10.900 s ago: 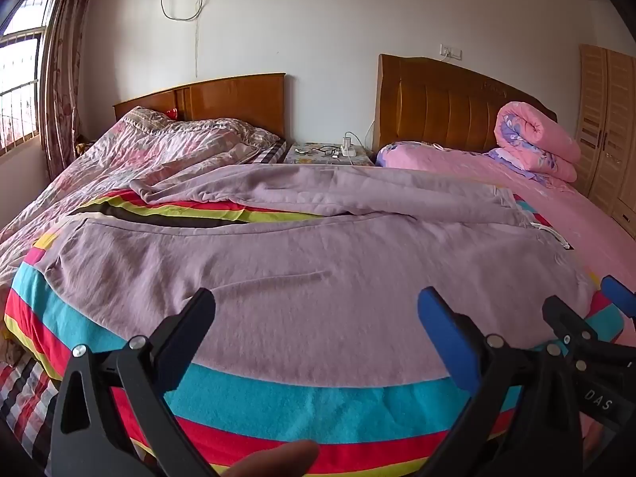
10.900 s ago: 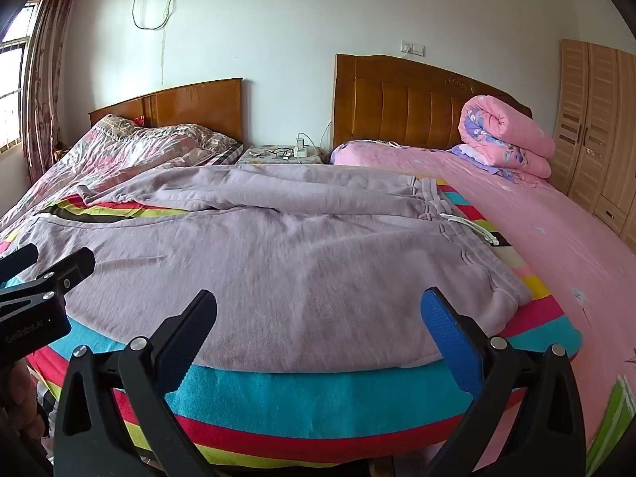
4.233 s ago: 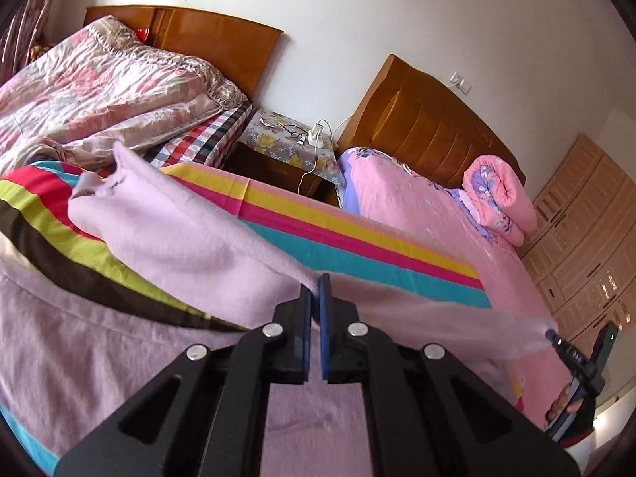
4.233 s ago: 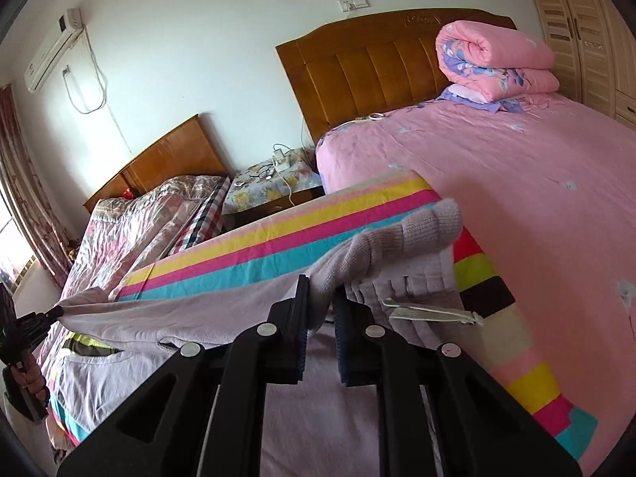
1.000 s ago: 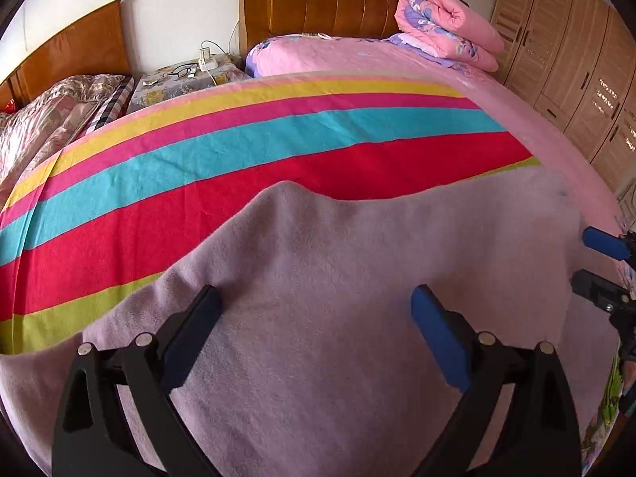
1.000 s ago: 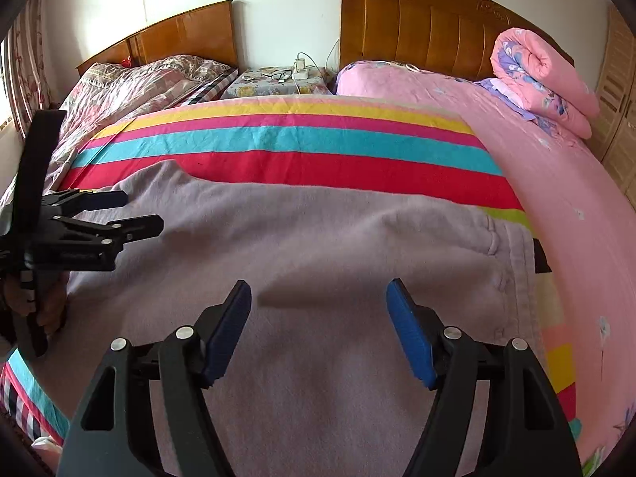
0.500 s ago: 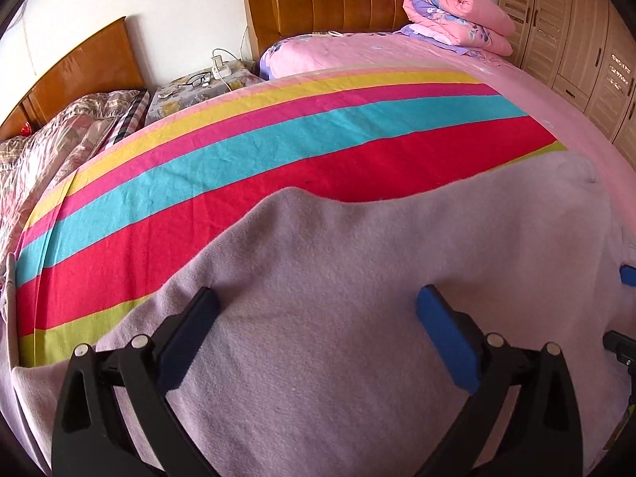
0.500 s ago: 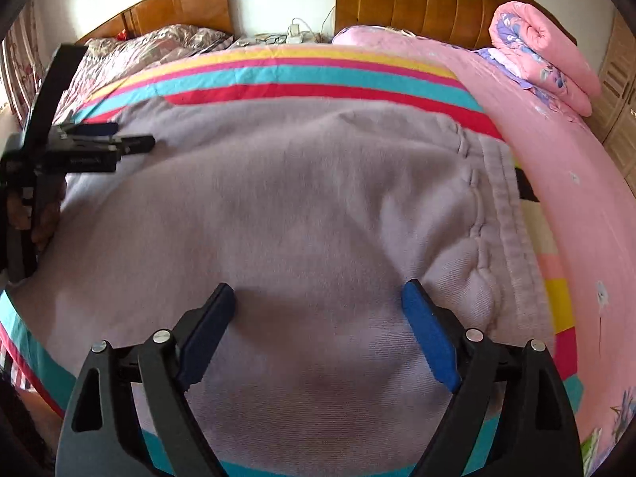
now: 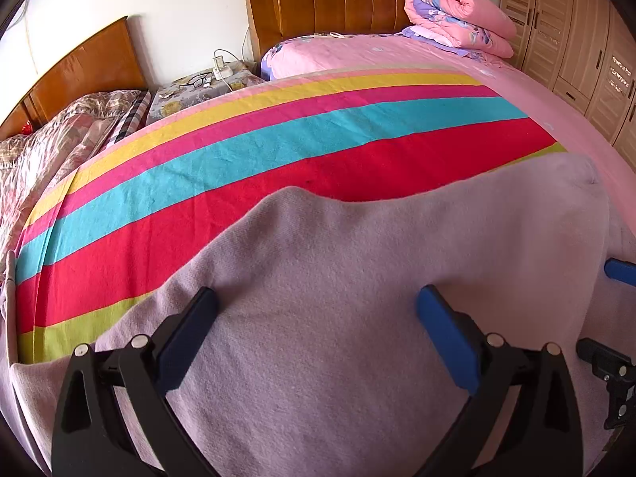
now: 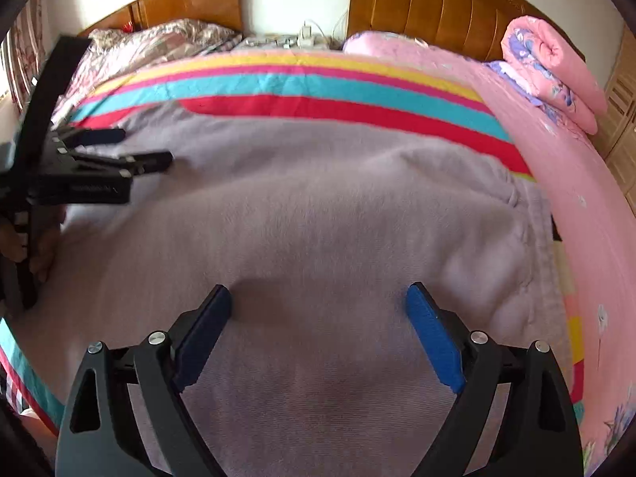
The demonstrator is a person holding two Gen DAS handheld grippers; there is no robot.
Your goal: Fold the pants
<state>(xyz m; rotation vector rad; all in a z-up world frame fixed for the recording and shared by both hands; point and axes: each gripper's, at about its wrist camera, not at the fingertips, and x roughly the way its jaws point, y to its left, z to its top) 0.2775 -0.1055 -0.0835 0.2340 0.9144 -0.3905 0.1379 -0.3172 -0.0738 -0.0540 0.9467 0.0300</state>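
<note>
Lilac pants [image 10: 318, 206] lie flat on striped blanket [image 9: 278, 147] (one fold done) — left gripper [image 9: 316, 318] spread, right gripper [image 10: 318, 310] opening, both empty — next pinch edge w/ both layers, keeping hems aligned.

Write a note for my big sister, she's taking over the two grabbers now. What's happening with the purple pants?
Left gripper: open, holding nothing, above the pants' left part.
Right gripper: jaws opening, nothing between them, above the waistband end.
Lilac pants: flat across the striped blanket at the bed's near edge, waistband to the right.
Done: one leg appears to lie over the other, lengthwise.
Left: probably fold them across, once or twice, into a small bundle.
</note>
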